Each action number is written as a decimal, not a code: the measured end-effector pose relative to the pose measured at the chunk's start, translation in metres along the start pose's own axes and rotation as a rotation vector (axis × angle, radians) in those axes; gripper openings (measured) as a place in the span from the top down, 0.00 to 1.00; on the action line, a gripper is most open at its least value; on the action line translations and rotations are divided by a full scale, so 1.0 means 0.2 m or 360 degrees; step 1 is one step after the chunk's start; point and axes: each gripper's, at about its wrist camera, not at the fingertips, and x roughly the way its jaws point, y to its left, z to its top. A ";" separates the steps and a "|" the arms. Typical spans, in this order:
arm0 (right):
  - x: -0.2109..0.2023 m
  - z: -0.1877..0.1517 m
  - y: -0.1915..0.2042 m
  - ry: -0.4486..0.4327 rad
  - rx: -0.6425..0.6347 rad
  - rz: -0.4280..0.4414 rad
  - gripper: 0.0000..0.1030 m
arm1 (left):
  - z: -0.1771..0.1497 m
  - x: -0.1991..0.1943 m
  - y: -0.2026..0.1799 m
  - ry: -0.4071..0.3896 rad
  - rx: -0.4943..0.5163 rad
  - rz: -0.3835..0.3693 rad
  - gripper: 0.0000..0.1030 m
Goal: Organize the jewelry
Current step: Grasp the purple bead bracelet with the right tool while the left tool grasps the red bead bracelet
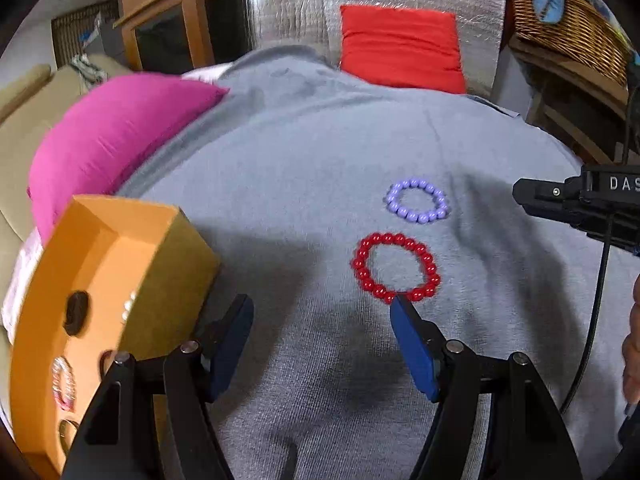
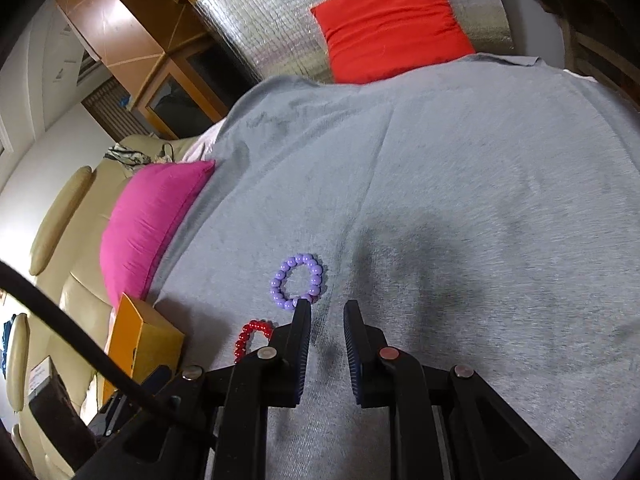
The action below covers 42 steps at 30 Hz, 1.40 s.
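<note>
A red bead bracelet (image 1: pixel 362 268) lies flat on the grey cloth (image 1: pixel 280 184), and a purple bead bracelet (image 1: pixel 416 183) lies just beyond it. My left gripper (image 1: pixel 320 308) is open and empty, low over the cloth, with its right fingertip (image 1: pixel 400 308) touching or almost touching the red bracelet's near edge. An orange box (image 1: pixel 120 248) holding several jewelry pieces stands to its left. My right gripper (image 2: pixel 327 306) has its jaws a narrow gap apart with nothing between them. Its left fingertip (image 2: pixel 302 308) is at the near edge of the purple bracelet (image 2: pixel 280 272). The red bracelet (image 2: pixel 252 326) is partly hidden behind that finger.
A pink cushion (image 1: pixel 112 140) lies at the cloth's left edge behind the box. A red cushion (image 1: pixel 400 48) leans on a silver foil mat (image 1: pixel 288 0) at the back. A wicker basket (image 1: pixel 568 28) stands far right, a beige sofa (image 2: pixel 60 208) to the left. A black cable (image 1: pixel 596 320) hangs at the right.
</note>
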 end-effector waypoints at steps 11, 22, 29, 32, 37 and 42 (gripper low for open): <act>0.24 0.05 0.08 0.0085 -0.0059 -0.0044 0.82 | -0.02 0.07 0.04 0.0101 -0.0083 -0.0069 0.30; 0.45 0.08 0.15 0.0099 -0.0180 -0.0177 0.81 | -0.03 0.11 0.07 0.0145 -0.0077 -0.0044 0.30; 0.45 0.03 0.25 0.0031 -0.0426 -0.0340 0.90 | -0.01 0.11 0.06 0.0128 -0.0075 -0.0062 0.30; 0.40 0.03 0.22 0.0021 -0.0388 -0.0327 0.90 | 0.00 0.11 0.06 0.0096 -0.0095 -0.0105 0.30; 0.32 0.03 0.16 0.0014 -0.0372 -0.0347 0.90 | 0.03 0.10 0.04 0.0034 -0.0121 -0.0215 0.30; 0.24 0.00 0.07 0.0052 -0.0325 -0.0359 0.90 | 0.06 0.12 -0.04 0.0007 -0.0083 -0.0305 0.26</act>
